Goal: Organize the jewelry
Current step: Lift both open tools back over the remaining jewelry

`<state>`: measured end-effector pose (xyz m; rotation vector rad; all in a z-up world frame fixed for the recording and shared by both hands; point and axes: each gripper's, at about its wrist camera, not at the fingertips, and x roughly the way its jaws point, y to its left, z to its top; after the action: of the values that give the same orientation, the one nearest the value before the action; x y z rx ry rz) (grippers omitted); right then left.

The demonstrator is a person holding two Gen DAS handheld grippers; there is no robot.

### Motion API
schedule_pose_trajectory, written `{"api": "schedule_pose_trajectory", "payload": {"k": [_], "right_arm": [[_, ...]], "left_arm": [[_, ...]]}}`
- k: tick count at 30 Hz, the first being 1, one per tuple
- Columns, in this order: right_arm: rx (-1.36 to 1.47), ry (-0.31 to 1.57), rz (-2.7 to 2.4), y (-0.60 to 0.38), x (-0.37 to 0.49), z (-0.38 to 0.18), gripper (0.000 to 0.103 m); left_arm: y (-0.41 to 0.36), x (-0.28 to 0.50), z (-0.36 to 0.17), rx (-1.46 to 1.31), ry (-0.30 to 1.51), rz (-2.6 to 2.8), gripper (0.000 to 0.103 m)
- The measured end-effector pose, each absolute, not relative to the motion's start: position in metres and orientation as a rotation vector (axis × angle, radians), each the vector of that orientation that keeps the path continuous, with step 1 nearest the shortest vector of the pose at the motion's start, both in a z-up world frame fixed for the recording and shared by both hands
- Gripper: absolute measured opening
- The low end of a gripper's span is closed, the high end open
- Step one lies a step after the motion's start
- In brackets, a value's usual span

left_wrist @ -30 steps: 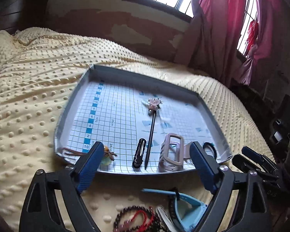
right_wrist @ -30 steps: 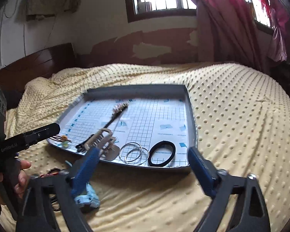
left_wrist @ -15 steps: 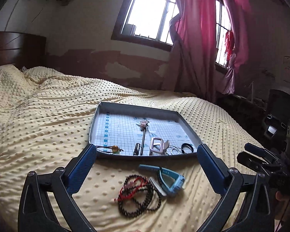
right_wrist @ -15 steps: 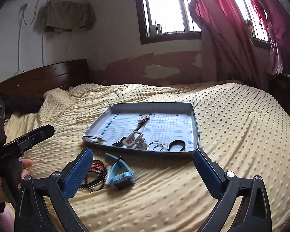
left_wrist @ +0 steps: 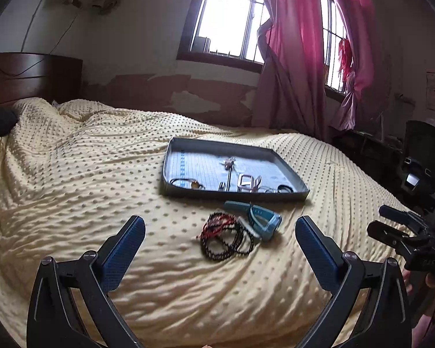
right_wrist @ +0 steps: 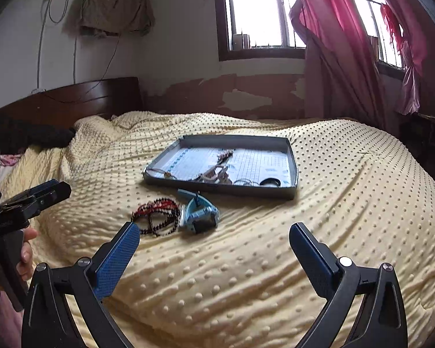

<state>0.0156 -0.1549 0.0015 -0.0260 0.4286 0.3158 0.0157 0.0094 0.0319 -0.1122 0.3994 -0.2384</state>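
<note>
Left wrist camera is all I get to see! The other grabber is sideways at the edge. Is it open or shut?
Observer: The right gripper is wide open and grips nothing. Only the yellow dotted blanket shows through the gap.
Operator: Does the blue watch have a screen?
Observer: From the right wrist view, the light-blue plastic wristwatch shows a dark square panel on its near side. It is probably the face.
Operator: Who is holding my grabber?
Observer: A hand is wrapped around the handle of the left gripper, at the left edge of that view.
</note>
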Motion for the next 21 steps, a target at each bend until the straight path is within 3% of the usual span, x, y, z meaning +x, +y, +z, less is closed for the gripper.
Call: {"api": "schedule_pose_trajectory", "payload": {"k": [8,21], "right_arm": [[-0.021,0.483,0.318,-0.154,0.02,-0.013,0.103],[-0.092,0.547,0.322,-0.137,0.029,-0.033,0.103]], "left_arm": [[0.019,0.017,0.002,-0.067,0.541,-0.185,0.101],[0.021,0.028,-0.013,-0.048,0.603,-0.179,0.101]]}}
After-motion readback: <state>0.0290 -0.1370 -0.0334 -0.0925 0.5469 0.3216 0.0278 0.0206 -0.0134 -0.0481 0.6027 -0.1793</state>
